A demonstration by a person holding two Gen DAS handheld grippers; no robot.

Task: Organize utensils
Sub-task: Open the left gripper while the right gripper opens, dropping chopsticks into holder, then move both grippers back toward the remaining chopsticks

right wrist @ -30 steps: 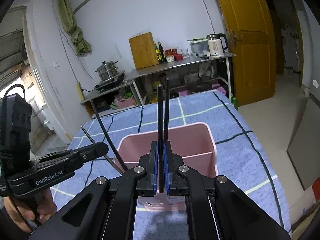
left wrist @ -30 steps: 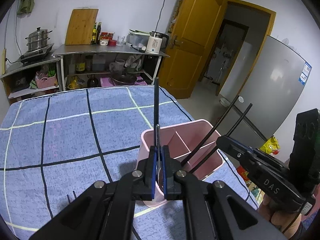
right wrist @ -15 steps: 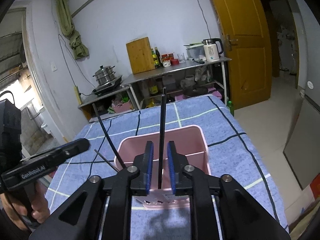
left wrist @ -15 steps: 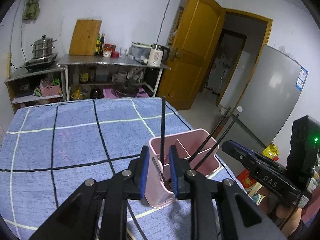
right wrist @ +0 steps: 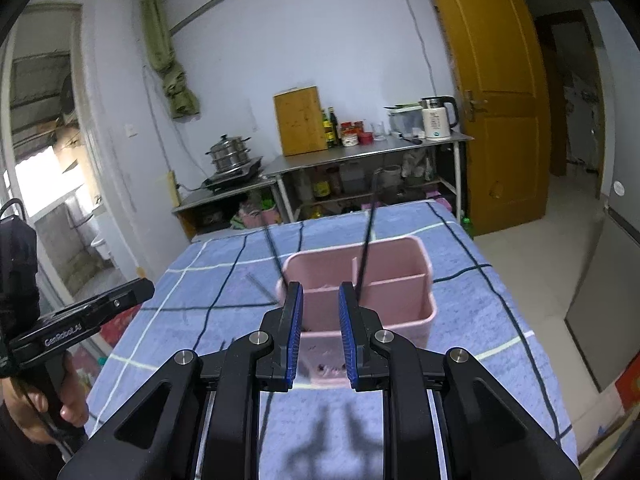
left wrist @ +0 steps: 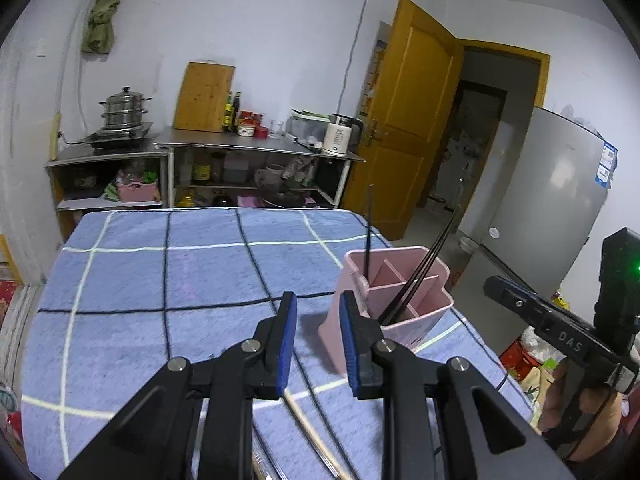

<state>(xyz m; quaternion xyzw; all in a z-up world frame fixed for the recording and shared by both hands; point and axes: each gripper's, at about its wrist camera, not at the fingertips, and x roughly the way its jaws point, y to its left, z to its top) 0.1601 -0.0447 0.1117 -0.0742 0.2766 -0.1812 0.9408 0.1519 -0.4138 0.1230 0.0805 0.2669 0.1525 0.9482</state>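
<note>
Covering the table (left wrist: 160,280), a blue checked cloth carries a pink caddy (right wrist: 384,300) near its right edge, by the front corner; both grippers, clamped on black chopsticks a second ago, now stand apart and empty; left gripper (left wrist: 316,344) gapes short of the caddy, right gripper (right wrist: 320,332) likewise; the chopsticks (left wrist: 416,276) lean inside the compartments, so that delivery looks done; loose sticks (left wrist: 308,424) lie at the front edge under the left gripper, likely next; open cloth stretches left and back, free for moving.
</note>
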